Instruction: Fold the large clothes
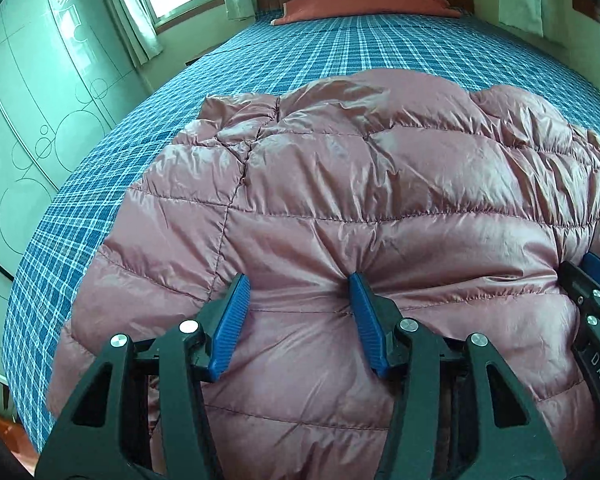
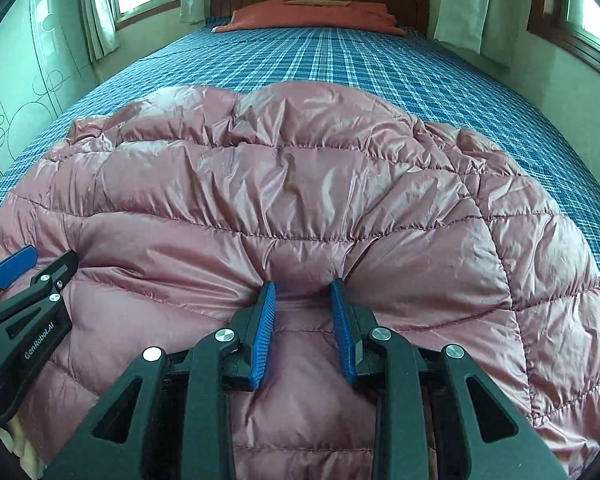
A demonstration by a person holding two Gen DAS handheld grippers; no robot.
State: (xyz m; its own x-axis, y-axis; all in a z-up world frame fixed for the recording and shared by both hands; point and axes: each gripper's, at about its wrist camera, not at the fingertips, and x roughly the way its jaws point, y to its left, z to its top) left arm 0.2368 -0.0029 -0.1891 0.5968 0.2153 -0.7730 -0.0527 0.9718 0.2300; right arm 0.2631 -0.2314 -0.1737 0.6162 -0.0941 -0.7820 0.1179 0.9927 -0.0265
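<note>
A pink quilted down jacket (image 1: pixel 380 184) lies spread across the near end of a bed (image 1: pixel 340 52) covered in blue plaid, well apart from the red pillow (image 1: pixel 364 8) at the headboard. Both tools press into its near edge, side by side.

Left hand-held gripper (image 1: pixel 298 280): fingers spread wide, tips dimpling the shell, with puffed fabric bulging between them; nothing is clamped. Right hand-held gripper (image 2: pixel 304 284): fingers closer together and sunk into a gathered pucker of fabric, but a gap shows between the pads, so it reads as released or only partly closing.

Handling, as judged from the surface: the jacket looks light and very soft, its down chambers springy, so it will likely compress under a pinch and rebound when let go. The glossy shell appears slippery; a shallow nip on a puffed panel may slide off. The stitched seams (image 2: pixel 284 236) between chambers look thinner and flatter, as does the hem, and seem the surer places to bite. Being bulky, the fold may spring open unless pressed flat.
</note>
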